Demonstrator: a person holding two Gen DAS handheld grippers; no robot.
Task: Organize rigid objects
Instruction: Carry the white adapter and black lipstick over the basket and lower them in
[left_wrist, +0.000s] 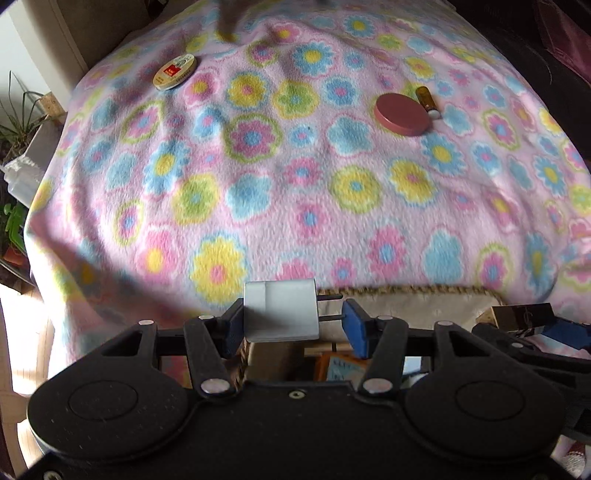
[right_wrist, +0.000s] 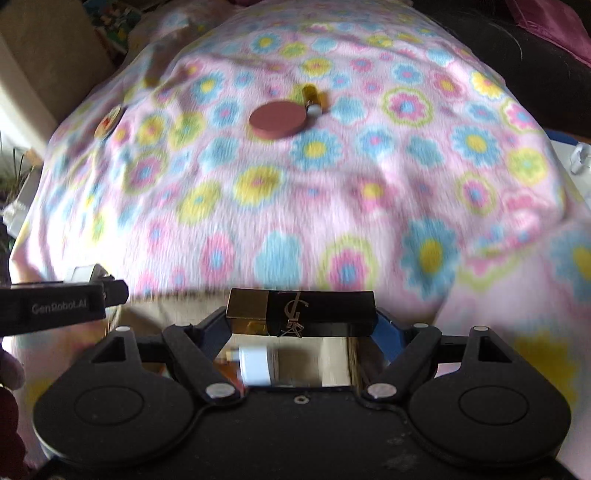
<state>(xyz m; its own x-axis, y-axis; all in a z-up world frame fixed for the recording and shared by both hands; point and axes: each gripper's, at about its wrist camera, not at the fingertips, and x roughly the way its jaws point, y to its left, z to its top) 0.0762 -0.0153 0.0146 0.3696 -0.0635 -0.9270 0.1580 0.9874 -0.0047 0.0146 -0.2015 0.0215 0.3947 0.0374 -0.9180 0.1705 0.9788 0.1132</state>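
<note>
Flowered blanket (left_wrist: 295, 206) held three strays: tin (left_wrist: 174, 71), red lid (left_wrist: 402, 114), vial (left_wrist: 427, 100); left gripper (left_wrist: 291, 319) pinched plug (left_wrist: 280, 310), right gripper (right_wrist: 301, 314) clamped lipstick (right_wrist: 301, 308), both above basket (left_wrist: 406, 295); roughly midway.

"GenRobot.AI" on left gripper (right_wrist: 110, 291); gold monogram on black case (right_wrist: 301, 312)

Right wrist view was motion-blurred throughout. The small round yellow-and-red tin (right_wrist: 108, 122) was smeared there, label unreadable. The woven basket with beige lining (left_wrist: 406, 295) was mostly hidden behind the left gripper (left_wrist: 291, 319); its contents (left_wrist: 340, 365) were blurred and unidentifiable. The potted green plant (left_wrist: 18, 122) was cut off by the left edge.
</note>
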